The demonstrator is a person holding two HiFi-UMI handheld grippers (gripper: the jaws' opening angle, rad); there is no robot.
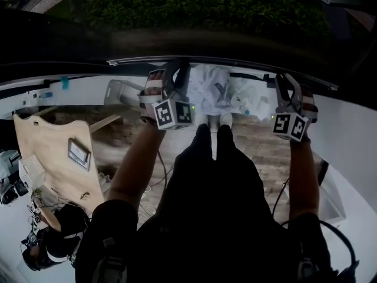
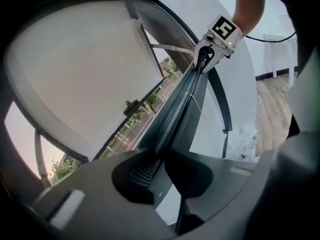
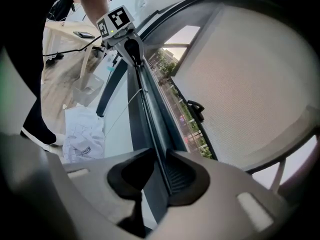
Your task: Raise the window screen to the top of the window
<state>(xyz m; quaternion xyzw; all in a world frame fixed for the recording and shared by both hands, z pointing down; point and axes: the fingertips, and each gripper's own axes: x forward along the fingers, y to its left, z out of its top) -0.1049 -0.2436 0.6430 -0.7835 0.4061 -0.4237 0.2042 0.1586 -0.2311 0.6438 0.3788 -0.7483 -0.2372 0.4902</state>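
The window screen's dark bottom rail [image 1: 235,62] runs across the head view, just below the dark outdoors. My left gripper [image 1: 175,71] and right gripper [image 1: 286,82] both reach up to it, about a shoulder's width apart. In the left gripper view my left gripper [image 2: 160,159] is shut on the rail [image 2: 182,101], which runs on to the right gripper [image 2: 204,60]. The grey mesh [image 2: 75,74] spreads left of the rail. In the right gripper view my right gripper [image 3: 162,170] is shut on the same rail [image 3: 147,109], with the left gripper [image 3: 131,49] at its far end and mesh [image 3: 250,79] to the right.
A black latch [image 3: 196,108] sits on the frame below the mesh. On the floor under the window lie a crumpled white bag [image 1: 215,90] and a white bin [image 1: 119,93]. A wooden board [image 1: 53,152] lies at the left, and another person [image 1: 53,243] crouches at the lower left.
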